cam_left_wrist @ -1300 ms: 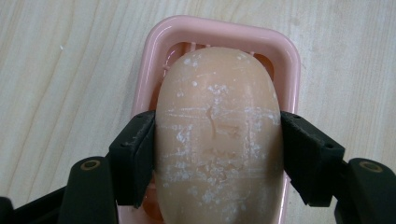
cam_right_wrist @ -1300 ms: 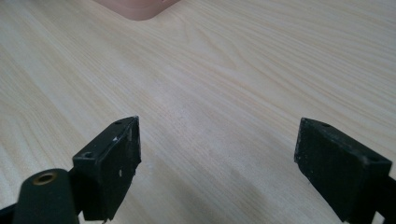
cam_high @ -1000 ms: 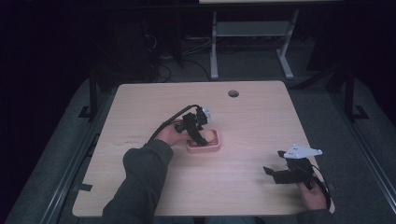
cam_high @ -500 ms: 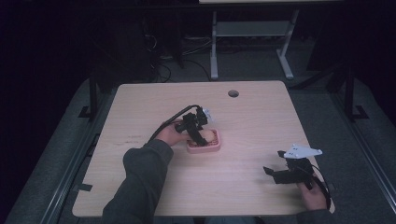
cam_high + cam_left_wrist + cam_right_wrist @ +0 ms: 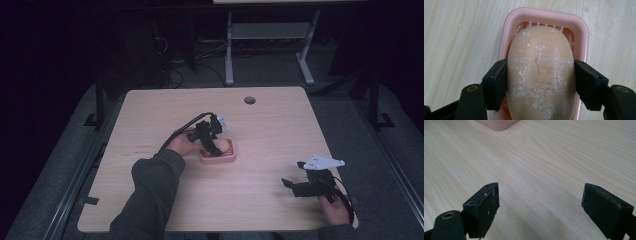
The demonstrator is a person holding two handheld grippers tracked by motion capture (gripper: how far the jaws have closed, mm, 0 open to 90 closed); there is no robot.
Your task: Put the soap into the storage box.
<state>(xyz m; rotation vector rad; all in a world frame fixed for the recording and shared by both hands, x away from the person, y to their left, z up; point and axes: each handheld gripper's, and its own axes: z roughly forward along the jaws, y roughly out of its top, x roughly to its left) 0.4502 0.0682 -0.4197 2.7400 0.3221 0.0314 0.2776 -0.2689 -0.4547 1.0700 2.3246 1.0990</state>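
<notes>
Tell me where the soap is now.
The soap sits between the jaws of the left gripper, over the pink dish; in the high view this is near the middle of the table.

The place looked like a lab or office workroom kept dim around a single lit work surface. A pale wood-grain desk (image 5: pixel 150 115) with rounded corners and a cable hole (image 5: pixel 249 100) stood on grey carpet (image 5: pixel 60 165). Behind it, the white metal frame of a second desk (image 5: pixel 270 35) rose from the floor, and what seemed to be loose cables (image 5: pixel 170 75) lay in the shadow.
</notes>
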